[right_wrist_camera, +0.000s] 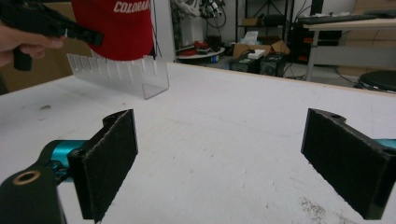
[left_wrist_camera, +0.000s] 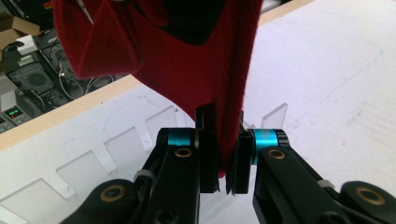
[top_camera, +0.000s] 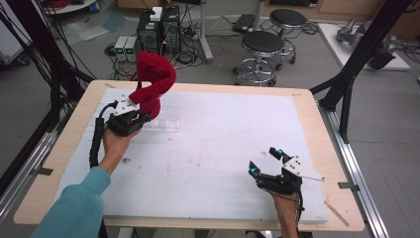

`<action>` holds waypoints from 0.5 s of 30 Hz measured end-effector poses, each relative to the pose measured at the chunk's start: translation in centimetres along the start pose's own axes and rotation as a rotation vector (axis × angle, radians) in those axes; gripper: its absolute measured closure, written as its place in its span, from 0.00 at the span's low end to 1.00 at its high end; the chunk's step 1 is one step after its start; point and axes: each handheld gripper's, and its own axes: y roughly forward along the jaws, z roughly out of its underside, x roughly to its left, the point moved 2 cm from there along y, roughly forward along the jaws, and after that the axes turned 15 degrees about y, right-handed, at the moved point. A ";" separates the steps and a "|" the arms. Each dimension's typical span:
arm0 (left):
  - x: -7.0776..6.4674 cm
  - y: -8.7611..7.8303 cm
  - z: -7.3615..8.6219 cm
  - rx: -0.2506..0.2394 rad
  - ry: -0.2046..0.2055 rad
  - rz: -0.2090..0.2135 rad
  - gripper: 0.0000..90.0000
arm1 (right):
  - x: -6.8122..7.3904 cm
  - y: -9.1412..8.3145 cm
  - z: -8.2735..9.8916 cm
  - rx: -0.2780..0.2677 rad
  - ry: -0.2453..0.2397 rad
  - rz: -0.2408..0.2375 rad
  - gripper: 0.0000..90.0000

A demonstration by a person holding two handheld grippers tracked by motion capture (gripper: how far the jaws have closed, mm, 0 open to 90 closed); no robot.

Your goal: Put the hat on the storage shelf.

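Red knit cap (top_camera: 154,79) hangs in the air over the clear slotted rack (top_camera: 166,121) at the far left of the bench (top_camera: 307,111); we pinch its edge in our left claw (left_wrist_camera: 223,154), clenched on the fabric, so it drapes freely above the slots. Our right claw (right_wrist_camera: 224,163) rests released, well apart, near the front edge.

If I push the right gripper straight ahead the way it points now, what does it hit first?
Probably nothing on the table: the right gripper, jaws open, looks across bare white table cover. The clear slotted rack and red cap sit left of its line, though depth is unclear.
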 end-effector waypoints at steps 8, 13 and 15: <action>-0.4 0.1 0.2 -0.017 -0.025 -0.022 0.95 | -0.2 0.2 0.0 -0.027 0.006 0.033 0.11; -0.7 0.3 0.0 -0.003 -0.049 -0.037 0.95 | -0.2 0.1 0.1 -0.025 -0.001 0.059 0.11; -0.8 0.4 -0.1 0.004 -0.058 -0.041 0.95 | -0.2 0.0 0.0 -0.031 0.001 0.063 0.11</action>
